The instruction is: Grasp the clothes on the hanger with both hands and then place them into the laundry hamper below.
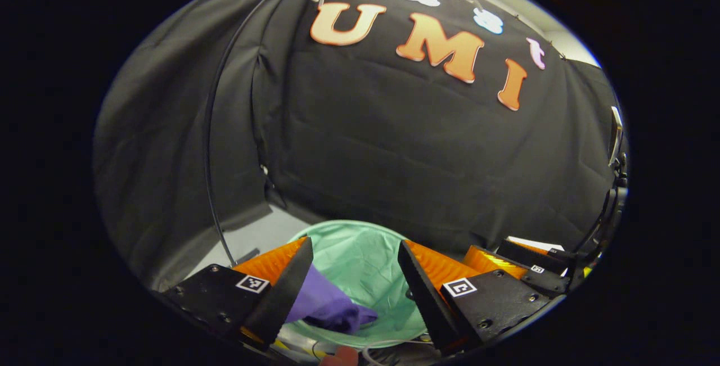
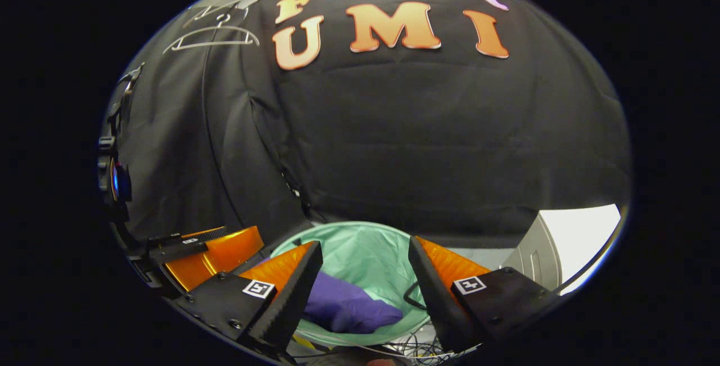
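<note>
In the left gripper view, the left gripper [image 1: 355,281] is seen wide open with nothing held. The garment [image 1: 329,305] lies bunched inside the hamper [image 1: 365,253], below and ahead of the jaws, toward the near-left rim.

In the right gripper view, the right gripper [image 2: 364,281] is likewise spread wide and empty above the hamper [image 2: 365,248]. The garment [image 2: 349,307] rests at its near-left side, long axis roughly crosswise. Both grippers are judged about equally near; the placing looks done.

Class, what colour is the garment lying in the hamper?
Purple garment, clearest in the right gripper view.
</note>
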